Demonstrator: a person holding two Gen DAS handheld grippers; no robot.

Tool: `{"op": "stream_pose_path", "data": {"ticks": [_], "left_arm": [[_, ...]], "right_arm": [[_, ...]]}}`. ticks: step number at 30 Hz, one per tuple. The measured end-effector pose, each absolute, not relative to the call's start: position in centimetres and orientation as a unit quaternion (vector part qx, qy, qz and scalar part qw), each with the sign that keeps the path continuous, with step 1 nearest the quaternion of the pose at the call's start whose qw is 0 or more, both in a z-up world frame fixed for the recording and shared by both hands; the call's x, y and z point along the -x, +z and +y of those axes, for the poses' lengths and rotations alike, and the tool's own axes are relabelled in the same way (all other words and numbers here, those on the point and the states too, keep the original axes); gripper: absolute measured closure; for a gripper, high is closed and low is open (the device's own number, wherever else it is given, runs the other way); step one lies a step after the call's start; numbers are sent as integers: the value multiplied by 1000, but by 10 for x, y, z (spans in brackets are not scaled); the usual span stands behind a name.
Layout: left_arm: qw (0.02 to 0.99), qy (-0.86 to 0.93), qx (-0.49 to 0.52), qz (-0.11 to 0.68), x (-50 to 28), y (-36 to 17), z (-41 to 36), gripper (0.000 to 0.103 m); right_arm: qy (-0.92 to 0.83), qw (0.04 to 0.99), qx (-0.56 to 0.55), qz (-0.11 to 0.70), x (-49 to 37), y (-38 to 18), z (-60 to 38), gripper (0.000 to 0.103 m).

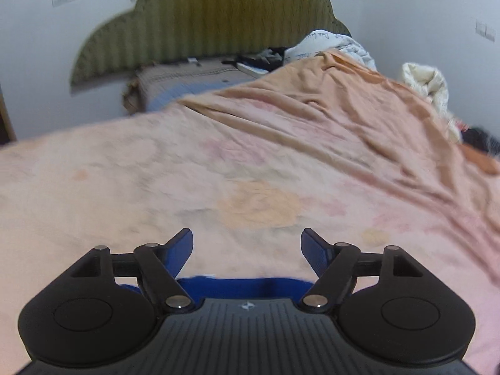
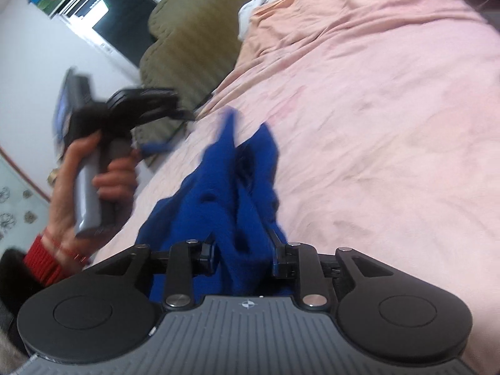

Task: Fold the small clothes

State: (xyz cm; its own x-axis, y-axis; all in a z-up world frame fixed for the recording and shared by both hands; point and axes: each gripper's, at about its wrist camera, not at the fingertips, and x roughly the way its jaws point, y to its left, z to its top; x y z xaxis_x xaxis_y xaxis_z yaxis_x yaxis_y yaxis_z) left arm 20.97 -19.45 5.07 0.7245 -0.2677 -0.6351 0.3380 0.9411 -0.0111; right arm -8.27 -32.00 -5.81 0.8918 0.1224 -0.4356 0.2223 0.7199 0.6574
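A small blue garment (image 2: 231, 187) lies bunched on the pink bedspread (image 2: 375, 109). My right gripper (image 2: 243, 253) is shut on its near end, with cloth pinched between the fingers. My left gripper (image 1: 247, 250) is open and empty above the bedspread (image 1: 218, 172); a strip of the blue garment (image 1: 250, 286) shows just under its body. In the right wrist view the left gripper (image 2: 162, 106) is held in a hand to the left of the garment, blurred.
An olive headboard (image 1: 203, 25) stands at the far end of the bed. Pillows and white bedding (image 1: 337, 47) lie near it. Cream cloth (image 1: 428, 84) lies at the right edge. A window (image 2: 115, 15) is in the wall on the left.
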Motion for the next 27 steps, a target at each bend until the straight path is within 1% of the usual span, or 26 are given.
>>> {"op": "stream_pose_path", "data": {"ticks": [1, 2, 3, 5, 8, 11, 13, 14, 15, 17, 20, 21, 23, 25, 26, 27], "left_arm": [[928, -157, -73, 331, -205, 50, -189, 27], [928, -151, -92, 329, -200, 48, -184, 27], [928, -146, -110, 325, -192, 46, -178, 27], [928, -139, -141, 314, -177, 41, -165, 27], [929, -130, -152, 311, -157, 34, -147, 27], [924, -140, -159, 320, -142, 22, -134, 27], [919, -129, -196, 316, -135, 9, -129, 27], [921, -118, -209, 306, -132, 5, -123, 27], [925, -115, -211, 295, -131, 4, -115, 27], [930, -122, -181, 294, -138, 7, -97, 25], [922, -142, -84, 350, -165, 10, -73, 24], [918, -151, -53, 362, -172, 8, -67, 24], [909, -166, 5, 383, -184, 1, -55, 24], [893, -179, 59, 410, -200, -10, -48, 24], [885, -187, 86, 418, -205, -15, -46, 24], [874, -200, 119, 427, -212, -21, -43, 25]], "right_arm": [[-39, 900, -368, 229, 84, -55, -320, 59], [-57, 903, -360, 226, 86, -52, -320, 48], [-73, 908, -348, 220, 87, -47, -320, 45], [-92, 920, -319, 207, 87, -38, -320, 45], [-61, 934, -280, 215, 67, -22, -319, 45], [-9, 940, -230, 251, 23, -14, -313, 45], [-12, 935, -198, 295, -8, -21, -312, 45], [-27, 931, -177, 317, -20, -29, -312, 44], [-45, 930, -167, 324, -27, -34, -315, 40], [-55, 933, -181, 306, -22, -26, -322, 40], [-70, 944, -166, 277, -23, -12, -326, 36], [-62, 941, -174, 285, -32, -11, -331, 31], [-12, 922, -219, 320, -55, -19, -345, 25], [16, 902, -252, 351, -76, -32, -357, 25], [27, 901, -255, 349, -81, -34, -358, 24], [42, 901, -256, 348, -87, -35, -360, 28]]}}
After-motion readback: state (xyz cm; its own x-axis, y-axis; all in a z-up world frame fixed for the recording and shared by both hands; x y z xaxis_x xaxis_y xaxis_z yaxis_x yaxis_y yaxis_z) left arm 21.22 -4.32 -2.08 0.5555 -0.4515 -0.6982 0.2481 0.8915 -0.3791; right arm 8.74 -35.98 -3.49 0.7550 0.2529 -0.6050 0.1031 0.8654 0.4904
